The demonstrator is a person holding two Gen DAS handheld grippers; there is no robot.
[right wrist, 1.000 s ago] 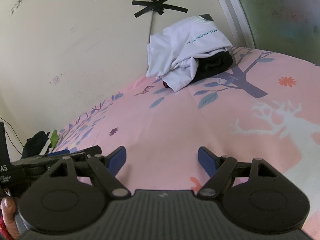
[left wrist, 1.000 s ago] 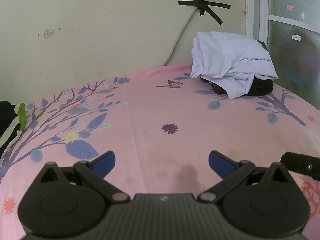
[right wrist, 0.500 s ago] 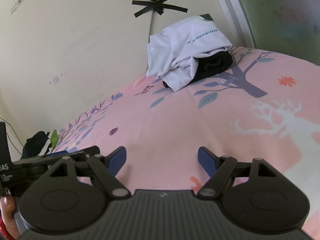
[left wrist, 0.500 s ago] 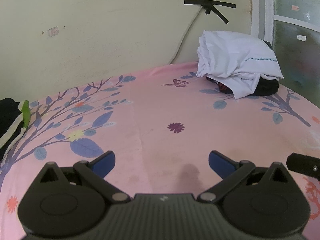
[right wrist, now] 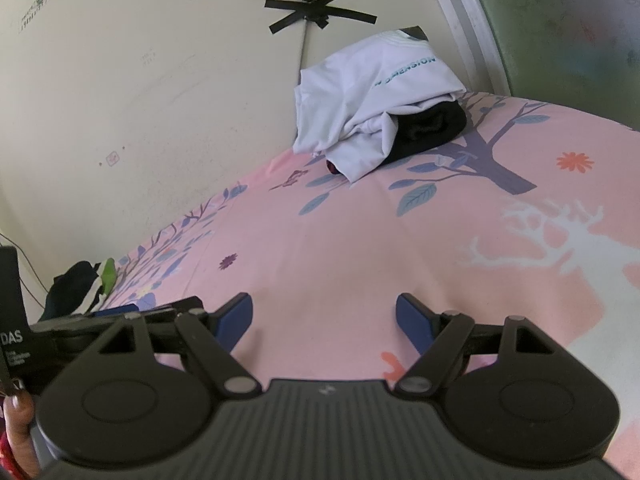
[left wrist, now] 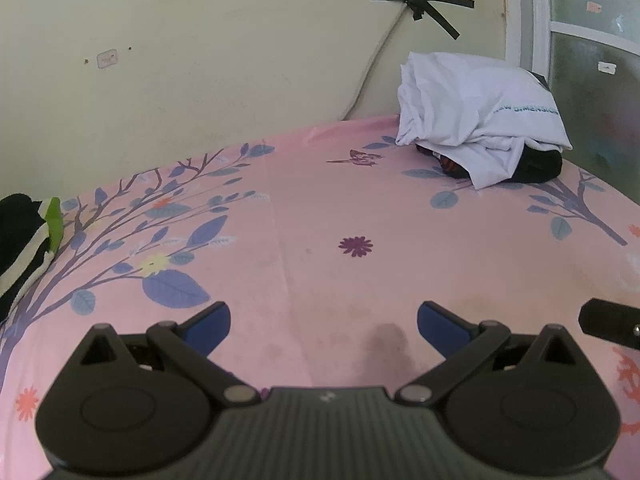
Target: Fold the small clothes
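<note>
A heap of clothes lies at the far end of the pink bed by the wall: a white T-shirt [left wrist: 476,120] with teal lettering draped over a black garment [left wrist: 538,166]. The heap also shows in the right wrist view, white T-shirt [right wrist: 360,96] over the black garment [right wrist: 430,126]. My left gripper [left wrist: 323,320] is open and empty, low over the pink sheet, far from the heap. My right gripper [right wrist: 324,314] is open and empty, also over bare sheet. A part of the right gripper [left wrist: 610,324] shows at the left view's right edge.
The pink bedsheet [left wrist: 320,208] with tree and flower prints covers the bed. A black garment with white and green trim [left wrist: 28,236] lies at the left edge, also in the right wrist view [right wrist: 80,284]. A cream wall [left wrist: 200,60] and a glass door [left wrist: 592,52] border the bed.
The left gripper has drifted slightly, so the heap sits a little further right and lower in its view. The right gripper has stayed still. Both stay open.
</note>
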